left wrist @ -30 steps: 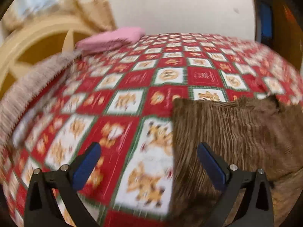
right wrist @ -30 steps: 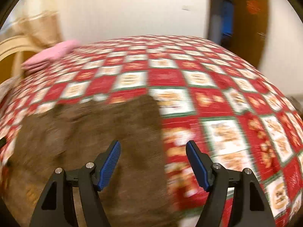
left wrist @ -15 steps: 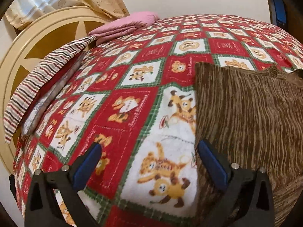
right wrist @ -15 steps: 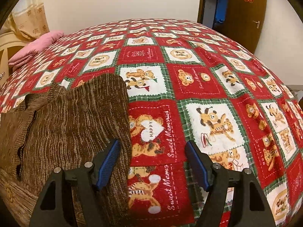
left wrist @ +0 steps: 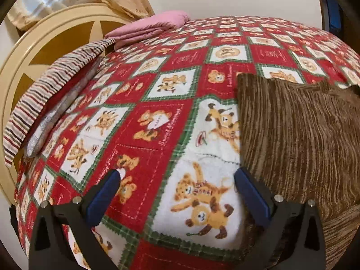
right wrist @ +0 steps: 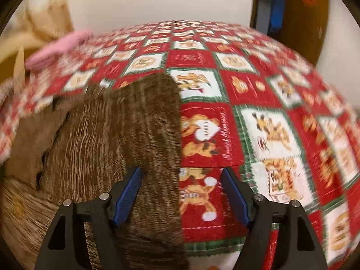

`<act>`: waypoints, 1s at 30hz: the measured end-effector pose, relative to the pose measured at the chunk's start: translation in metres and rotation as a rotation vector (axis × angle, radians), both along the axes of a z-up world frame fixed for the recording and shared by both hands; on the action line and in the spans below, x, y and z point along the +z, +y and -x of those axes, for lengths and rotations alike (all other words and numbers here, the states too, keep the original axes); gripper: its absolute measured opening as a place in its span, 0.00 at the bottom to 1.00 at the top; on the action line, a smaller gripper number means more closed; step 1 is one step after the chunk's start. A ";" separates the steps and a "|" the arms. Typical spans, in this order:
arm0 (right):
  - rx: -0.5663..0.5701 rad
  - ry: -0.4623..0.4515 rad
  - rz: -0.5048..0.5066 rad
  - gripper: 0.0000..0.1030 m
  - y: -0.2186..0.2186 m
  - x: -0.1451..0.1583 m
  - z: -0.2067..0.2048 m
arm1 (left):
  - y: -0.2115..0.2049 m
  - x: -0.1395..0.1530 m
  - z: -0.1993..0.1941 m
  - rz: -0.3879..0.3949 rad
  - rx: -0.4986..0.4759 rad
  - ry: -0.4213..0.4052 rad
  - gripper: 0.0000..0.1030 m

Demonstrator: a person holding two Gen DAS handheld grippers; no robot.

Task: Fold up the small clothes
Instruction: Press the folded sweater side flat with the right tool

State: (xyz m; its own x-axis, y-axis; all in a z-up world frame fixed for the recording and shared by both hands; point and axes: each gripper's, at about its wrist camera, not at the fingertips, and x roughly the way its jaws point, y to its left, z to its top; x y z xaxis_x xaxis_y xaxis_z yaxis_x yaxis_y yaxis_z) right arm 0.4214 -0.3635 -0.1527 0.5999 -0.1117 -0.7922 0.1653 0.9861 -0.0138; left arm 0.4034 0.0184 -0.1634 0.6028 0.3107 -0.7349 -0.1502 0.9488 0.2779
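Note:
A brown ribbed knit garment (left wrist: pixel 299 135) lies flat on the red bear-print bedspread (left wrist: pixel 157 123). In the left wrist view it fills the right side. My left gripper (left wrist: pixel 177 180) is open and empty over the bedspread, its right finger at the garment's left edge. In the right wrist view the garment (right wrist: pixel 126 130) fills the left side. My right gripper (right wrist: pixel 182 177) is open and empty, straddling the garment's right edge low over the near end.
A folded pink cloth (left wrist: pixel 153 25) lies at the far left of the bed, with a striped cloth (left wrist: pixel 51 85) beside it. A cream headboard (left wrist: pixel 33 51) stands at left. A dark wooden door (right wrist: pixel 299 18) stands at back right.
Both grippers have come lower and nearer the garment's side edges. The right wrist view is blurred now, so that gripper is moving.

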 end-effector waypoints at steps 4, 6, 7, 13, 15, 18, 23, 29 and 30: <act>-0.012 -0.006 0.043 0.71 -0.009 0.000 0.007 | 0.010 -0.003 0.003 0.041 0.003 0.014 1.00; -0.022 -0.009 0.030 0.71 -0.016 0.000 0.009 | 0.011 -0.004 0.004 0.050 0.004 0.018 1.00; -0.026 -0.012 0.029 0.71 -0.018 0.000 0.010 | 0.011 -0.004 0.005 0.050 0.004 0.020 1.00; -0.068 -0.030 0.028 0.71 -0.025 0.000 0.020 | 0.016 -0.005 0.014 0.079 0.014 0.007 1.00; -0.078 -0.035 0.018 0.71 -0.029 -0.001 0.021 | 0.016 -0.005 0.013 0.079 0.013 0.008 1.00; -0.087 -0.023 0.028 0.72 -0.029 -0.004 0.017 | 0.014 -0.005 0.014 0.066 0.013 -0.002 1.00; -0.082 -0.042 -0.020 0.73 -0.035 -0.003 0.021 | 0.025 -0.002 0.019 0.147 0.017 -0.001 1.00; -0.072 -0.149 -0.223 0.75 -0.057 0.002 0.050 | 0.029 0.005 0.045 0.193 0.011 -0.034 1.00; -0.077 -0.161 -0.264 0.75 -0.063 0.002 0.054 | 0.030 0.006 0.048 0.204 0.004 -0.037 1.00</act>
State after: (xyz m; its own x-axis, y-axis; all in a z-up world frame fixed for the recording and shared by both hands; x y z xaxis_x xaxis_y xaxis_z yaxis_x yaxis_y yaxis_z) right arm 0.3669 -0.4262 -0.1506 0.7178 0.0353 -0.6954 0.2186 0.9368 0.2732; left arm 0.3551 0.0481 -0.1575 0.6292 0.1602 -0.7605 -0.1608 0.9842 0.0744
